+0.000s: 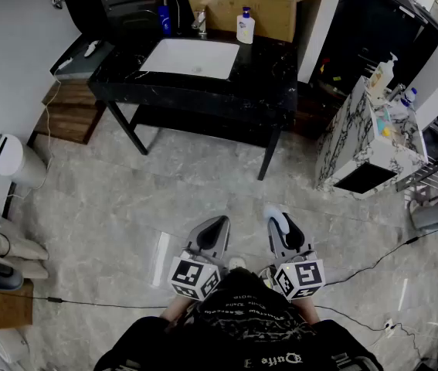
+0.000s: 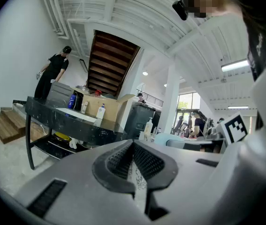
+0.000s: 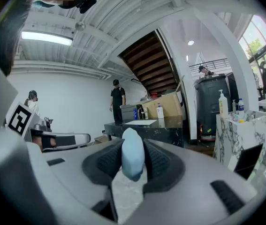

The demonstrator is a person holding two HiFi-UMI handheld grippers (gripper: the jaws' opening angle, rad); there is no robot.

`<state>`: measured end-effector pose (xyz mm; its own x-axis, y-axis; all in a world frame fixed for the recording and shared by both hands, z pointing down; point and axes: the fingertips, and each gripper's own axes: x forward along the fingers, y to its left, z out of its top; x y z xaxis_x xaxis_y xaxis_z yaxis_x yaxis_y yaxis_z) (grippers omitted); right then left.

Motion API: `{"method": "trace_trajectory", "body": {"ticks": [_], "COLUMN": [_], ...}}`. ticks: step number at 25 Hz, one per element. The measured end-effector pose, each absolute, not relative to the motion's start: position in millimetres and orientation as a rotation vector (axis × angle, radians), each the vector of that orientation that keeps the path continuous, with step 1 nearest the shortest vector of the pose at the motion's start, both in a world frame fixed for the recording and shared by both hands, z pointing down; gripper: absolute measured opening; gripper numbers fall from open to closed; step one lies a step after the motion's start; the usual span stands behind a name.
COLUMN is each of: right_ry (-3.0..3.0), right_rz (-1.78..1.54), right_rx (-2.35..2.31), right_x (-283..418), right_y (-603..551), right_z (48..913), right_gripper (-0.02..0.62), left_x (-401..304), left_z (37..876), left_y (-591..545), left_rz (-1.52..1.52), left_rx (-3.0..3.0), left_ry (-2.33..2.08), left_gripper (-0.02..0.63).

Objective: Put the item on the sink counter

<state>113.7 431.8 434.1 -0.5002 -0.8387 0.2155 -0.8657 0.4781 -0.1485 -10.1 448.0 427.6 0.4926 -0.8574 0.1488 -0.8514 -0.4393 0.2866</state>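
The right gripper (image 1: 279, 221) grips a pale-blue item (image 3: 133, 151), long axis upright. The black sink counter (image 1: 269, 79) lies well ahead, upper centre of the head view. The left gripper (image 1: 213, 229) is closed and empty.

At my twelve o'clock stands the black sink counter (image 1: 269, 76), with a white basin (image 1: 190, 58) set in its top. Along its far edge sit a blue bottle (image 1: 165, 18), the faucet (image 1: 200, 23) and a white pump bottle (image 1: 245, 28). The counter stands on the grey marble floor (image 1: 126, 192), where a black cable (image 1: 87, 303) trails at my nine o'clock.
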Motion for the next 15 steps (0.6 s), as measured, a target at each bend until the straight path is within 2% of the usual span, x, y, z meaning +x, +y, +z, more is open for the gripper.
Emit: {"method": "trace_trajectory", "body": {"ticks": [15], "right_ry": [-2.712], "right_rz": [0.329], "right_rx": [1.399], "right_x": [122.9], "right_y": [412.8], "right_z": [425.3], "right_gripper": [0.12], "left_x": [10.3], "left_z": [426.2], "left_y": [435.0], "left_rz": [-0.046], "left_rx": [2.426], "left_ry": [-1.515], "left_gripper": [0.006]}}
